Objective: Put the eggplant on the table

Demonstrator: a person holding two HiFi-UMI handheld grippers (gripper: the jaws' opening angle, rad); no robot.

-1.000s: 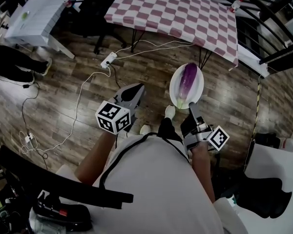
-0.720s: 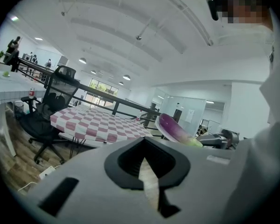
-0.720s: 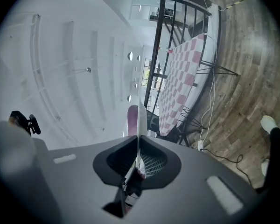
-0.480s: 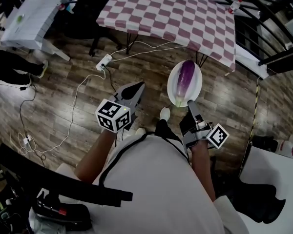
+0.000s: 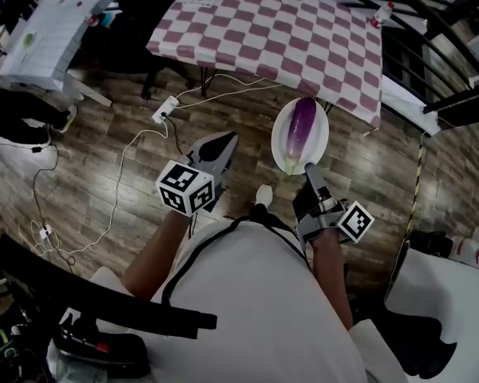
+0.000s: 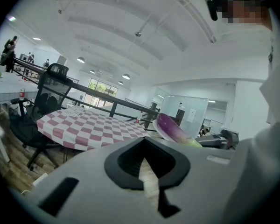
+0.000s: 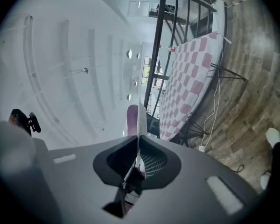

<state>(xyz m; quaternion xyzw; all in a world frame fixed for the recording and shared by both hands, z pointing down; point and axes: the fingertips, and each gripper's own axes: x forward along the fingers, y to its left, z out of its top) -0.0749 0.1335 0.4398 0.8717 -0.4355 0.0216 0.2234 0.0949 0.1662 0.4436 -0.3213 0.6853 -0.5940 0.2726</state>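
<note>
A purple eggplant [image 5: 301,130] lies on a white oval plate [image 5: 280,130] that hangs in the air over the wood floor, just short of the table with the pink checked cloth [image 5: 279,22]. My right gripper [image 5: 310,168] is shut on the plate's near rim. In the right gripper view the plate [image 7: 139,120] stands edge-on between the jaws, with the eggplant [image 7: 131,119] behind it. My left gripper [image 5: 223,140] is held out beside the plate, shut and empty. The left gripper view shows the eggplant [image 6: 172,129] to its right and the table [image 6: 84,125] ahead.
A power strip with white cables [image 5: 164,108] lies on the floor in front of the table. A black chair [image 5: 136,30] stands at the table's left, a white desk [image 5: 48,30] farther left. Black railings [image 5: 439,22] run at the right. The person's shoe [image 5: 263,192] is below the plate.
Both grippers and the plate with the eggplant have moved forward. The checked table has come closer in the head view. Neither grip has changed.
</note>
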